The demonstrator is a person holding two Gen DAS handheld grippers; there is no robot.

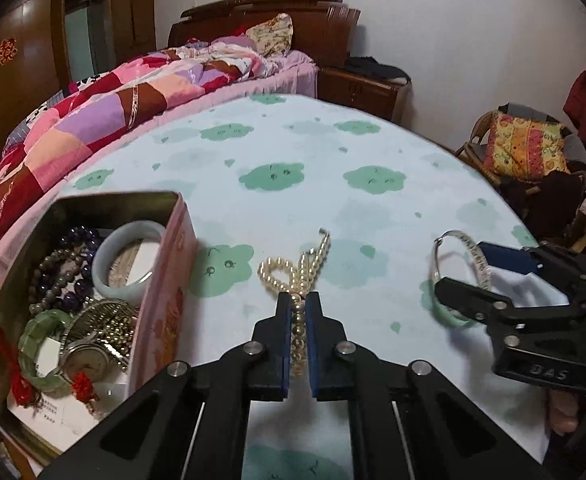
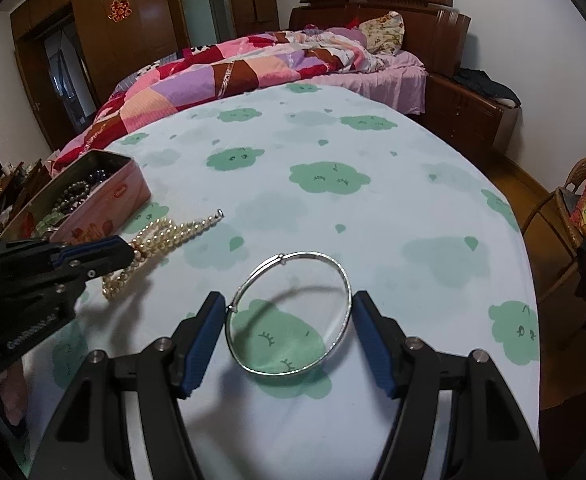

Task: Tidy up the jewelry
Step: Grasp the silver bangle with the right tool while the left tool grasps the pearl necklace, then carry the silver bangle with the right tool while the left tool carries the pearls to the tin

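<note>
A cream pearl necklace (image 1: 281, 270) lies bunched on the cloud-print tablecloth (image 1: 333, 140), and my left gripper (image 1: 298, 298) is shut on its near strands. In the right wrist view the pearl necklace (image 2: 173, 232) trails away from the left gripper (image 2: 129, 249). A silver bangle (image 2: 313, 255) sits between the blue pads of my right gripper (image 2: 289, 300), touching both and casting a shadow on the cloth below. From the left wrist view the right gripper (image 1: 461, 266) holds the silver bangle (image 1: 479, 256) tilted above the table. An open pink tin (image 1: 165, 312) at the left holds several bracelets, beads and a watch.
The pink tin (image 2: 129, 188) stands at the table's left edge. A bed with a patchwork quilt (image 1: 113, 112) runs behind the table. A wicker chair with a yellow cushion (image 1: 525, 148) stands off the right side. A dark wooden nightstand (image 2: 469, 116) is at the back right.
</note>
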